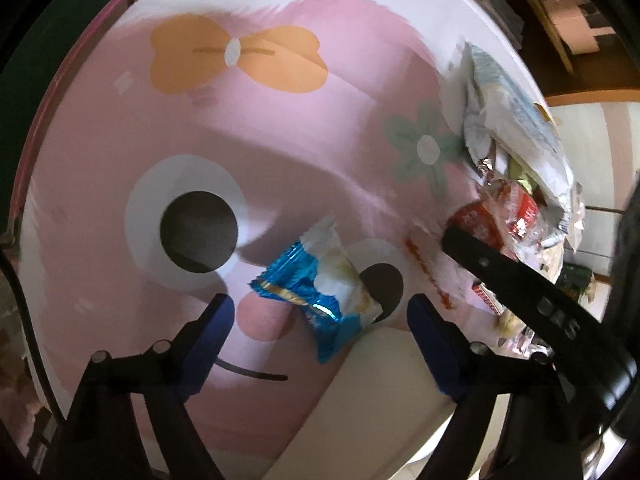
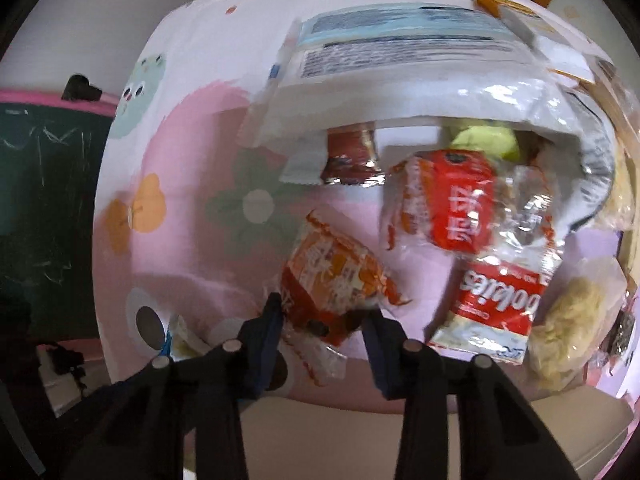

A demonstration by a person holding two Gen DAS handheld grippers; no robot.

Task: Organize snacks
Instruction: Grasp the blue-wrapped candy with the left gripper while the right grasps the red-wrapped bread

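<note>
snacks spill from a big white bag (image 2: 400,52) lying on the pink cartoon worktop (image 1: 280,128). right tongs (image 2: 324,316) are pinching an orange-red packet (image 2: 332,276) just beside the bag's mouth. left tongs (image 1: 320,320) stand spread, a blue wafer packet (image 1: 320,284) lying on the worktop between the fingers, untouched, well apart from the bag. a red cookies packet (image 2: 500,296) lies at the bag's mouth.

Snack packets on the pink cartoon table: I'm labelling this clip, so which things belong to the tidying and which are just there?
Part of the job:
- blue packet between the open left fingers
- orange packet, gripped by the right fingers
- red cookie packet
- big white bag

Just there:
- chalkboard
- table
</note>
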